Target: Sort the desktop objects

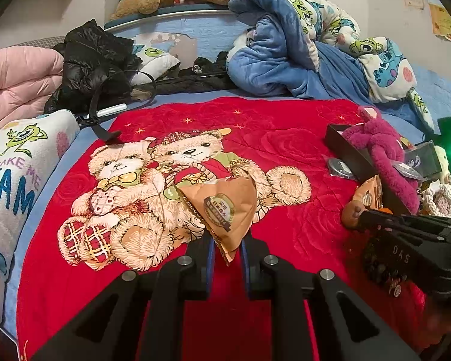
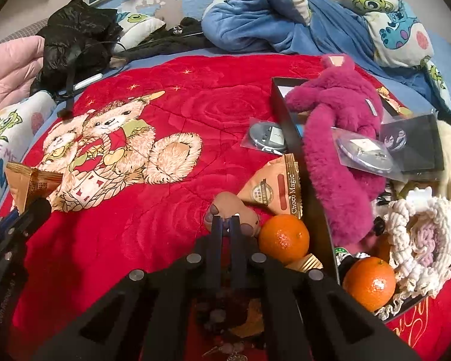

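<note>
My left gripper (image 1: pixel 228 240) and right gripper (image 2: pixel 225 225): matte black angular frames, silver round screw heads, blue-lined jaws; white "DAS" lettering on the right one's side.

I read "Choco Magic" down the sealed edge of the orange snack packet (image 2: pixel 275 188) lying by my right jaws. The round seal on the brown packet (image 1: pixel 222 207) in my left jaws carried small print I could not make out. The cartoon pillow (image 1: pixel 18 165) showed "MAKE ME" and "EAM". The other gripper's body (image 1: pixel 406 249) bore "DAS".
</note>
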`<state>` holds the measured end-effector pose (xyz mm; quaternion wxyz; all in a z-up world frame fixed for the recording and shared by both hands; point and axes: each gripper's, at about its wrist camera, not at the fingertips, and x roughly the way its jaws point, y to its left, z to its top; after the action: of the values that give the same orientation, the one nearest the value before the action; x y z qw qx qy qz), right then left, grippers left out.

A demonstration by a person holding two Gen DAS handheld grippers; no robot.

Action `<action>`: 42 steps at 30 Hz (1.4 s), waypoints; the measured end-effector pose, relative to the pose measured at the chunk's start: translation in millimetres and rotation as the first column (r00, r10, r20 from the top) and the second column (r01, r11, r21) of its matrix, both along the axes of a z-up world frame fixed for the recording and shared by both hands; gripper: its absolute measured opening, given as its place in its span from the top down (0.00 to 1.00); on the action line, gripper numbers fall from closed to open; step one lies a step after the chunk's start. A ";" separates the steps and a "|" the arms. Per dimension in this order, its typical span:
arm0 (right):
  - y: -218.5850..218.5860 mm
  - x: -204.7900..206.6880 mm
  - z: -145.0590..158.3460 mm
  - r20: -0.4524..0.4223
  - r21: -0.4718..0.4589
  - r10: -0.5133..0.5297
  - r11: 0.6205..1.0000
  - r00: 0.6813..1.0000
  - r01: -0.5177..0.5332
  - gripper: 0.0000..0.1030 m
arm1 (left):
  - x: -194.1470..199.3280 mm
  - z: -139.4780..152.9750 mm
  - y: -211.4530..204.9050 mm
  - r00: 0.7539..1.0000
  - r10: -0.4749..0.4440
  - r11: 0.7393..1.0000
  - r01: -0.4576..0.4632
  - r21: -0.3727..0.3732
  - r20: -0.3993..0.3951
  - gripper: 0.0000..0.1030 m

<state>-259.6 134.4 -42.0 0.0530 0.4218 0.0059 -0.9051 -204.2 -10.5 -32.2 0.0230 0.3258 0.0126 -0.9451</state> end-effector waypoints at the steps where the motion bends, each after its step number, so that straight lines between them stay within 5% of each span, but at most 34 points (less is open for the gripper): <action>1: 0.6 -0.2 0.3 -0.001 0.004 -0.006 1.000 1.000 0.006 0.94 | -0.3 -0.4 -0.1 1.000 0.001 1.000 -0.001 0.000 0.000 0.85; 3: 2.4 -1.3 -0.2 -0.005 0.018 -0.030 0.999 1.000 0.030 0.90 | -0.7 -1.0 -0.2 1.000 0.001 1.000 -0.001 0.001 0.003 0.85; 6: 0.8 -2.1 -1.6 -0.006 0.010 -0.012 1.000 1.000 0.012 0.59 | -1.9 -1.9 0.2 1.000 0.000 1.000 0.000 0.000 0.008 0.85; 11: -19.2 -2.2 -6.1 -0.011 0.083 0.034 0.996 0.999 -0.033 0.40 | -2.2 -2.4 0.6 1.000 -0.003 1.000 0.003 -0.002 0.010 0.85; 42: -21.8 -26.6 -14.1 -0.064 0.087 -0.023 0.996 0.998 0.029 0.37 | -1.7 -3.0 2.5 1.000 -0.009 1.000 0.009 0.000 0.021 0.85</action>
<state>-286.1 112.6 -56.1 0.0224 0.3950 0.0417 -0.9174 -205.9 -8.0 -35.2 0.0191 0.3359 0.0111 -0.9416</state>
